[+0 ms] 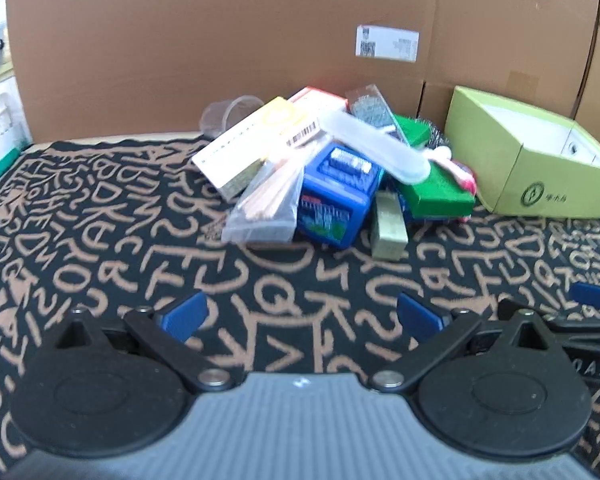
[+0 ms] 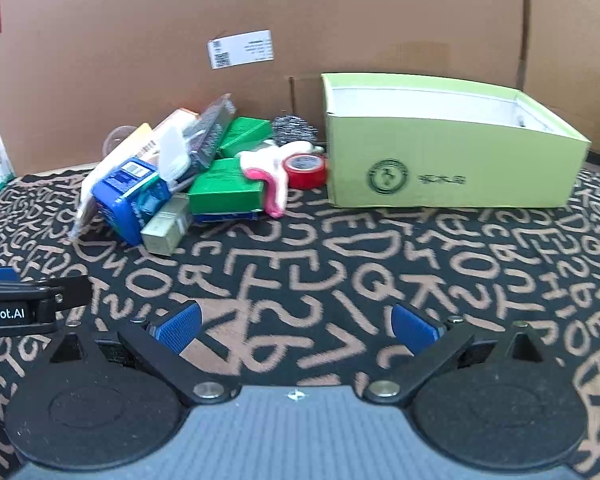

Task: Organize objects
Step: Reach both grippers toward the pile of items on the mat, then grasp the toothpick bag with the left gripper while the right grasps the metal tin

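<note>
A pile of small items lies on the letter-patterned cloth against the cardboard wall: a blue box (image 1: 334, 196) (image 2: 125, 196), green boxes (image 1: 436, 192) (image 2: 225, 190), a clear packet of sticks (image 1: 267, 204), a white-and-yellow flat box (image 1: 251, 140), a small olive box (image 1: 388, 226) (image 2: 167, 226), a white tube (image 1: 380, 148), a red tape roll (image 2: 304, 169). An open light-green box (image 1: 536, 160) (image 2: 448, 156) stands to the pile's right. My left gripper (image 1: 302, 316) is open and empty, short of the pile. My right gripper (image 2: 295, 328) is open and empty, in front of the green box.
A tall cardboard wall (image 1: 219, 40) (image 2: 380, 20) closes the back. A clear plastic cup (image 1: 229, 114) lies behind the pile. A steel scourer (image 2: 293, 130) sits by the green box. The left gripper's side (image 2: 19, 304) shows at the right view's left edge.
</note>
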Motion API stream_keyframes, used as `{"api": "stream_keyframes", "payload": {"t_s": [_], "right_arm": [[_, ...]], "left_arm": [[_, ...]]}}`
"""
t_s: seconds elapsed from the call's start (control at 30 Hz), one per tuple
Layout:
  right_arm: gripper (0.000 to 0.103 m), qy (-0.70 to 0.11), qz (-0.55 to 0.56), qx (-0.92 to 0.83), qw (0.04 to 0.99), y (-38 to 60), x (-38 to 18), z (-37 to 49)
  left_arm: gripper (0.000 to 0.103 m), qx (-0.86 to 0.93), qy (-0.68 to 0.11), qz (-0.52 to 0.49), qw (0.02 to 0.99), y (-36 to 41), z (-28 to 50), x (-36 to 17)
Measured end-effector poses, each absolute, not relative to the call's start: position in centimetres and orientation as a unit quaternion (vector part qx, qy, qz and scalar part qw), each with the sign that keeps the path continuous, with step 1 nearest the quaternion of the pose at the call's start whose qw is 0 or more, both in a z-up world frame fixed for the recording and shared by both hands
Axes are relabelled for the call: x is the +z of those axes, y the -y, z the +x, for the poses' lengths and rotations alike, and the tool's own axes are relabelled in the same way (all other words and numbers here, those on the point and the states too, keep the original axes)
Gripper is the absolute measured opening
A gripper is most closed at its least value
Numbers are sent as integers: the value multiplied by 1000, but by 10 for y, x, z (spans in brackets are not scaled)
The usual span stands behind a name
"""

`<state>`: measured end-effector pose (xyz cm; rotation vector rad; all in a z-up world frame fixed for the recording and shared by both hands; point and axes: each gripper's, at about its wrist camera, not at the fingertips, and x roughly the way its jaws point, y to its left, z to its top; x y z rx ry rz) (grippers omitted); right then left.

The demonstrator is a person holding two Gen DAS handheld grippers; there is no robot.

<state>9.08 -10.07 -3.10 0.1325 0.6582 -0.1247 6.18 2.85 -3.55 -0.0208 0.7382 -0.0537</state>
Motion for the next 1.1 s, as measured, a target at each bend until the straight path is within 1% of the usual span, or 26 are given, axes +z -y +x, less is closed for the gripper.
{"api": "stream_keyframes", "payload": {"t_s": [0.13, 0.27, 0.3, 0.33, 0.4, 0.47, 0.5, 0.53, 0.57, 0.6, 0.63, 0.67, 0.7, 0.77, 0.83, 0.9, 1.0, 1.07, 1.1], "right_arm": [[103, -312, 61, -26, 948, 87, -29, 105], [103, -303, 56, 22, 951, 68, -29, 128], [101, -306, 57, 33, 950, 64, -30, 136], [94, -307, 58, 43, 949, 61, -30, 143], [91, -313, 56, 52, 947, 55, -33, 160], [82, -319, 51, 45, 945, 52, -38, 178], [72, -323, 51, 37, 944, 52, -41, 185], [67, -323, 53, 32, 944, 52, -43, 189], [58, -317, 52, 26, 947, 52, -43, 189], [39, -314, 49, 15, 948, 54, -42, 187], [31, -313, 49, 13, 948, 57, -42, 184], [30, -314, 56, 14, 948, 61, -42, 180], [28, -315, 66, 19, 947, 67, -42, 175], [28, -316, 75, 29, 945, 77, -41, 164], [27, -319, 69, 38, 945, 85, -41, 150], [27, -322, 57, 43, 944, 86, -40, 133], [27, -328, 47, 62, 941, 91, -37, 106], [27, -333, 46, 71, 939, 96, -36, 91], [27, -334, 43, 75, 939, 98, -35, 84]], "left_arm": [[103, -46, -341, -3, 939, -47, 76, -26], [103, -68, -352, -29, 933, -72, 93, -25], [103, -68, -354, -35, 932, -78, 96, -27], [102, -66, -354, -40, 932, -83, 99, -28], [94, -65, -354, -46, 932, -90, 105, -32], [89, -75, -358, -45, 930, -93, 113, -37], [86, -82, -360, -41, 928, -92, 118, -40], [84, -86, -361, -37, 928, -90, 123, -43], [78, -91, -362, -32, 927, -88, 127, -46], [68, -96, -364, -27, 926, -86, 132, -49], [63, -102, -367, -25, 924, -84, 138, -51], [55, -106, -370, -23, 923, -83, 143, -54], [48, -108, -373, -22, 921, -81, 149, -56], [43, -112, -373, -18, 921, -79, 153, -59], [34, -119, -378, -17, 918, -79, 150, -60], [21, -134, -385, -11, 913, -78, 135, -58], [16, -175, -406, 6, 897, -77, 104, -56], [17, -185, -415, 12, 891, -77, 85, -57], [20, -176, -408, 15, 895, -76, 79, -55]]}}
